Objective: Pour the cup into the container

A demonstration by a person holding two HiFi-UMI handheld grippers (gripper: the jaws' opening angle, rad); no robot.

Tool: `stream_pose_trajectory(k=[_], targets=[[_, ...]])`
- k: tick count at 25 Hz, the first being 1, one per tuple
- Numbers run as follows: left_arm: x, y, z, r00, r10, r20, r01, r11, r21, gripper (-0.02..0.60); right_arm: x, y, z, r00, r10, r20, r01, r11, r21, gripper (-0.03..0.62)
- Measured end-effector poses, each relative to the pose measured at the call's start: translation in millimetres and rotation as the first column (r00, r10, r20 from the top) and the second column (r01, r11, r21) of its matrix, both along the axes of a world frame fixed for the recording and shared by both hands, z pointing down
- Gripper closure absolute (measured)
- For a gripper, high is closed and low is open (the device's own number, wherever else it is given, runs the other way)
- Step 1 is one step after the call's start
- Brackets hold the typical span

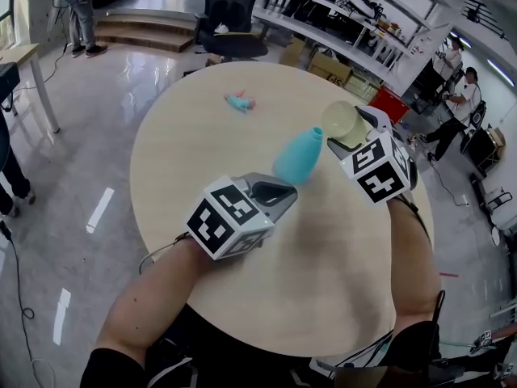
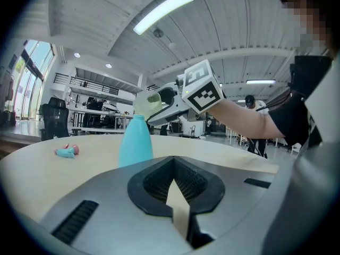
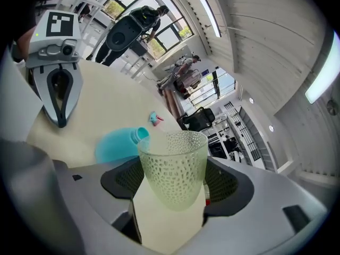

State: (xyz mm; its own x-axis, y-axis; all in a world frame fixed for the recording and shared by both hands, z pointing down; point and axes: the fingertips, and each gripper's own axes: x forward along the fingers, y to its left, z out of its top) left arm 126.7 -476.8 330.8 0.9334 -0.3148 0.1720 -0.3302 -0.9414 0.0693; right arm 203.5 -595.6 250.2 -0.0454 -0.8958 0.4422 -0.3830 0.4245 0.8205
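Across most of the head view lies the round table (image 1: 202,241), pale and bare apart from a few things. The left gripper (image 1: 284,194) hovers near its middle. Its fingers are closed together with nothing between them, and its tips point toward 1 o'clock at the bottle. The right gripper (image 1: 346,140) comes in from 4 o'clock, with its fingers clamped on either side of the cup.

The blue bottle (image 1: 297,157), the container to be filled, stands upright on the table between the two grippers. It is just beyond the left gripper's tips, and its open mouth is at the top. The pale green dimpled cup (image 3: 172,166) is off the table, up at the bottle's mouth and to its 2 o'clock in the head view. In the right gripper view the cup looks tipped well off upright, with its rim just beside the bottle's opening. A small pink and teal toy (image 1: 240,102) lies well apart at 11 o'clock, and it has no part in the job.

By the look of it, the cup has been picked up and brought to the bottle, so the pouring step is in hand. Nothing can be seen inside the cup or running from it, so it is unclear whether anything has gone in. The cup may need to tip further over the narrow mouth, and the risk there is spilling past it.
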Motion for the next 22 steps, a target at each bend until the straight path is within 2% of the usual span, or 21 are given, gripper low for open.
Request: stream_pose_trajectory(k=[12, 22], targets=[[-1.8, -2.1, 0.9, 1.0, -0.008, 0.0, 0.008, 1.0, 0.003, 0.583, -3.0, -5.4, -3.0, 0.992, 0.001, -0.125, 0.003, 1.0, 0.029, 0.227], [-2.3, -1.5, 0.6, 1.0, -0.007, 0.0, 0.007, 1.0, 0.002, 0.583, -3.0, -8.9, -2.2, 0.982, 0.007, -0.191, 0.003, 0.999, 0.052, 0.227]])
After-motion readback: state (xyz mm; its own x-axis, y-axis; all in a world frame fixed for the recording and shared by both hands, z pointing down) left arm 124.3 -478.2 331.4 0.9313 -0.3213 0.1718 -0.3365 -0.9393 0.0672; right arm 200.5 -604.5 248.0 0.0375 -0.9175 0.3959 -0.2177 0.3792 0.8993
